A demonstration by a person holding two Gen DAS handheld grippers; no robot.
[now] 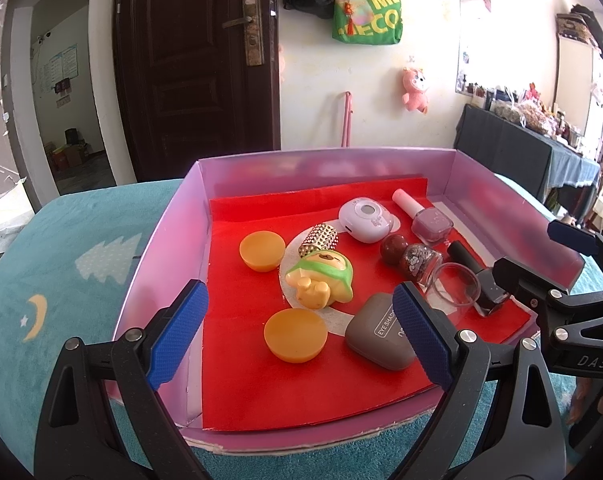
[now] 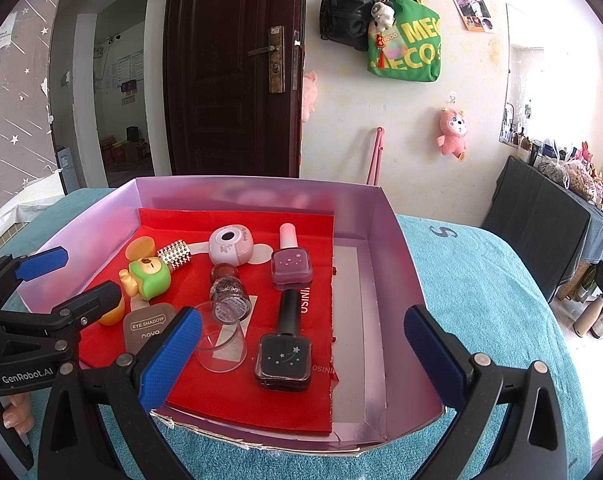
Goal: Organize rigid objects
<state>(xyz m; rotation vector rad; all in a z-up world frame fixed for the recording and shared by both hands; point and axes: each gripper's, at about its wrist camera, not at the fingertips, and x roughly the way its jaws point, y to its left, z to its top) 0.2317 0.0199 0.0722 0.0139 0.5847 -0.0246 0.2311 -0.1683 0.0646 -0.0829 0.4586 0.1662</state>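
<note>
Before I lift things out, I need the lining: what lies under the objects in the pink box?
A red sheet covers most of the pink box floor, bare silver at right. Under the sheet is hidden.

Each hand-held gripper was black plastic with textured blue finger pads, silver screws, and white "GenRobot.AI" lettering at nine o'clock
</note>
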